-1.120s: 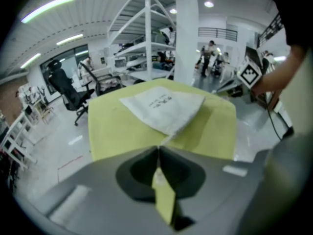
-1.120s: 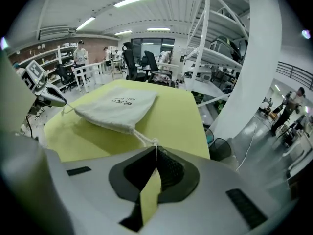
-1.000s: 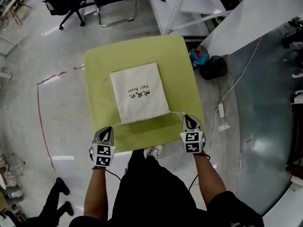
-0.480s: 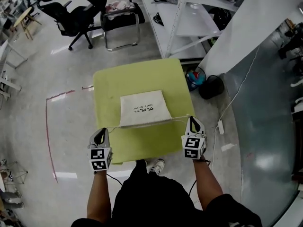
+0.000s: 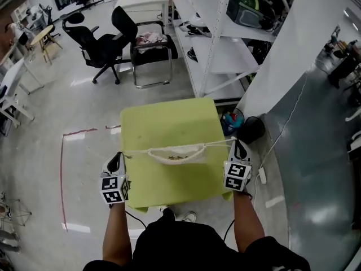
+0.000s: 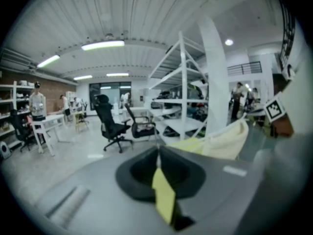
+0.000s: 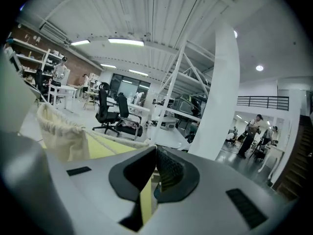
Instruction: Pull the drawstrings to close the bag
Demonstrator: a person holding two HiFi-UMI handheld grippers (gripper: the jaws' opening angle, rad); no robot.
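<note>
Both were clenched on the drawstrings [image 5: 217,144], the left gripper [image 5: 117,160] and right gripper [image 5: 237,147] held wide apart to keep the cords taut, so the bag [image 5: 175,154] hung between them over the table [image 5: 169,120] (mouth gathered, nearly closed, I'd judge).

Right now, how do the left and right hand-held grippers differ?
The left hand-held gripper sits lower in the head view, left of the green table; the right hand-held gripper sits higher, at its right edge. The left holds the left drawstring, the right the right drawstring. Both are shut on their strings, with the bag hanging between them.
</note>
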